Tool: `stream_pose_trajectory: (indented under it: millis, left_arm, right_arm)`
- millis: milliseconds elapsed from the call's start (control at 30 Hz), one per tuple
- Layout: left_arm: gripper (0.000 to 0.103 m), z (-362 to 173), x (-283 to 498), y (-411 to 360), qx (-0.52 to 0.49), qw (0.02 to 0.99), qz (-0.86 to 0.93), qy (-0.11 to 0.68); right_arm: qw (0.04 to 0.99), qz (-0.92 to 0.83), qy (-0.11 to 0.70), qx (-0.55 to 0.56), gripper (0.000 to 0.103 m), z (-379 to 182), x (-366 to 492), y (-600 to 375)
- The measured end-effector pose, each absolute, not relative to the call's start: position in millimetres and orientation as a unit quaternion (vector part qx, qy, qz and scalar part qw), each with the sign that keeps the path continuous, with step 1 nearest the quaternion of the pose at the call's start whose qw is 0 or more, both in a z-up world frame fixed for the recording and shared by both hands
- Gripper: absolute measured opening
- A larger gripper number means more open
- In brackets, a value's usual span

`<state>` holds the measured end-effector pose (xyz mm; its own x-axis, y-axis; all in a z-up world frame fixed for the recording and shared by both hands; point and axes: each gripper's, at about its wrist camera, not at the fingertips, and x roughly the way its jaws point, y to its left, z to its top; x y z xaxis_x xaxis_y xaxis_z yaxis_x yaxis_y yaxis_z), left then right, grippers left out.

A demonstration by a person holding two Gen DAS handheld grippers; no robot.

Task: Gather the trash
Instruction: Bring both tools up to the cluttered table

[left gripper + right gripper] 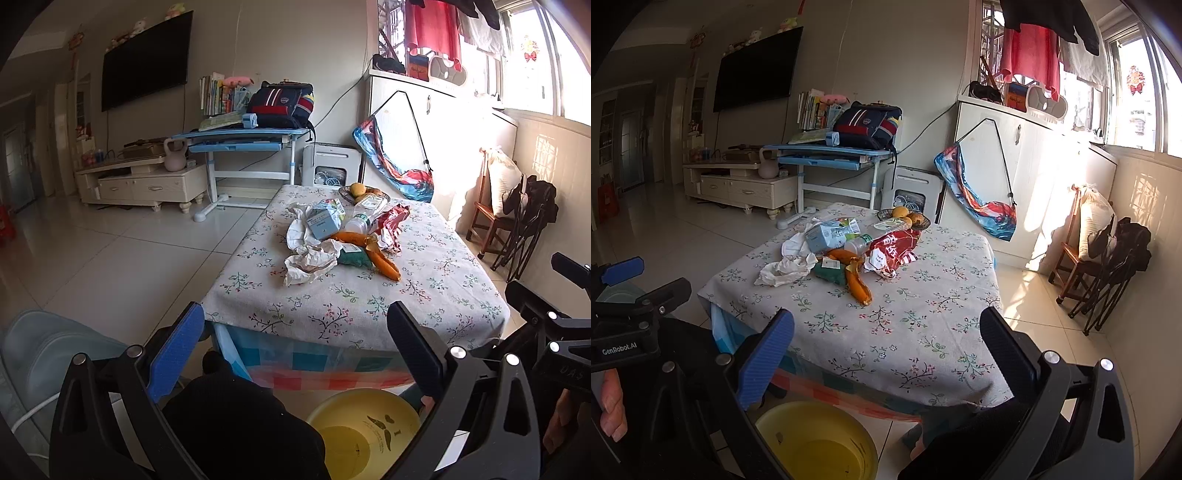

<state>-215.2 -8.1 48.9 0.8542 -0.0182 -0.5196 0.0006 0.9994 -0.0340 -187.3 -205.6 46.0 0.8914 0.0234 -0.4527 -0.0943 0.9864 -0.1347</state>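
Observation:
A pile of trash lies mid-table on the floral cloth (354, 295) (886, 325): crumpled white paper (310, 260) (785, 269), a blue carton (323, 221) (825, 236), a clear plastic bottle (364, 218) (860, 243), a red snack bag (391, 223) (890, 251), a green packet (354, 256) (831, 271) and orange peel (384, 262) (858, 284). A yellow bin (364, 432) (816, 439) stands on the floor below the near table edge. My left gripper (295, 347) and right gripper (886, 347) are both open and empty, short of the table.
A fruit bowl (360, 192) (905, 218) sits at the table's far edge. A blue desk with a backpack (280, 105), a TV cabinet (144, 181), a white cabinet (1027, 177) and a wooden chair (1078, 258) stand around. The right gripper shows in the left wrist view (554, 332).

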Motion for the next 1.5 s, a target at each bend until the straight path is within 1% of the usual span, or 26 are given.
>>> stream_pose_trajectory:
  millis: [1500]
  left_arm:
    - [0.096, 54.1, -215.4, -24.3, 0.014, 0.966, 0.003, 0.260]
  right_arm:
    - [0.968, 0.035, 0.239, -0.064, 0.097, 47.3, -187.0, -213.4]
